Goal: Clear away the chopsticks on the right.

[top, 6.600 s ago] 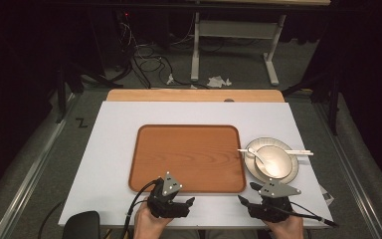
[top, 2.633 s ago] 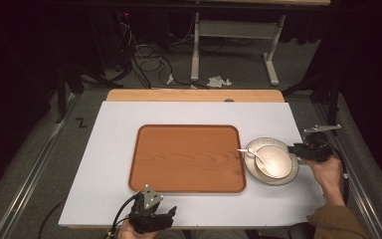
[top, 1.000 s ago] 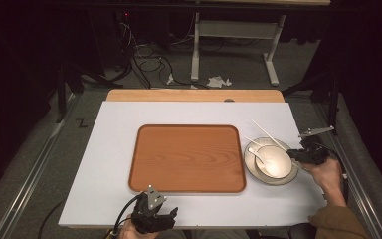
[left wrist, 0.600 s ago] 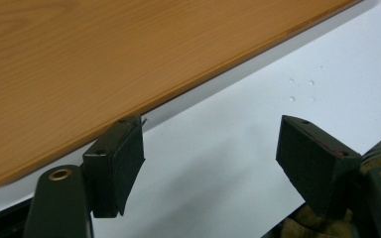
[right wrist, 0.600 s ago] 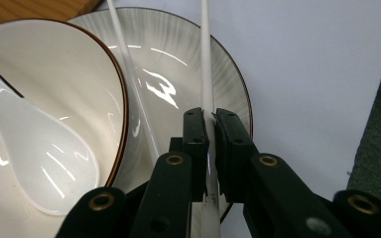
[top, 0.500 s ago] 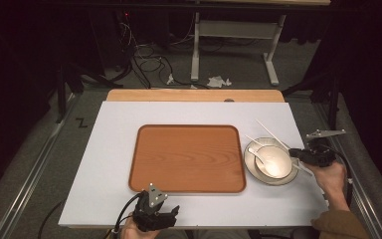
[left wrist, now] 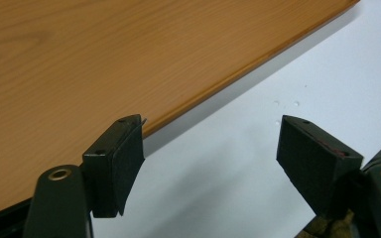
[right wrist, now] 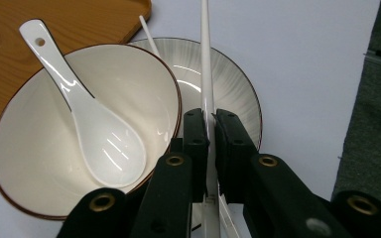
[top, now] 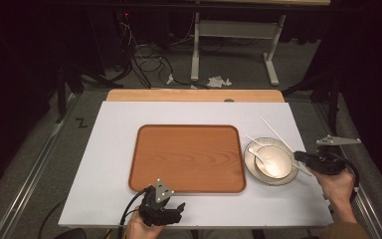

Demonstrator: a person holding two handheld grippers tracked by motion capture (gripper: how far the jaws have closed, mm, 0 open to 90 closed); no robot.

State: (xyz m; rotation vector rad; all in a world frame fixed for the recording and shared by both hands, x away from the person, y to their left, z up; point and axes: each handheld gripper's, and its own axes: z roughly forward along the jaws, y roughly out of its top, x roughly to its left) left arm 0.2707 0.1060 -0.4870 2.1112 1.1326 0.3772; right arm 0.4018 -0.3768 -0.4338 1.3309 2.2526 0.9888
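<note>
Chopstick point(right wrist: 207, 59): white, slender, straight | right gripper point(right wrist: 211, 130) jaws clamped on it | left gripper point(left wrist: 211, 148) jaws apart, holding nothing

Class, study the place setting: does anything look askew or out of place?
Yes. The two chopsticks are split: one is clamped in the right gripper, the other lies behind the bowl across the plate. The spoon rests inside the bowl.
</note>
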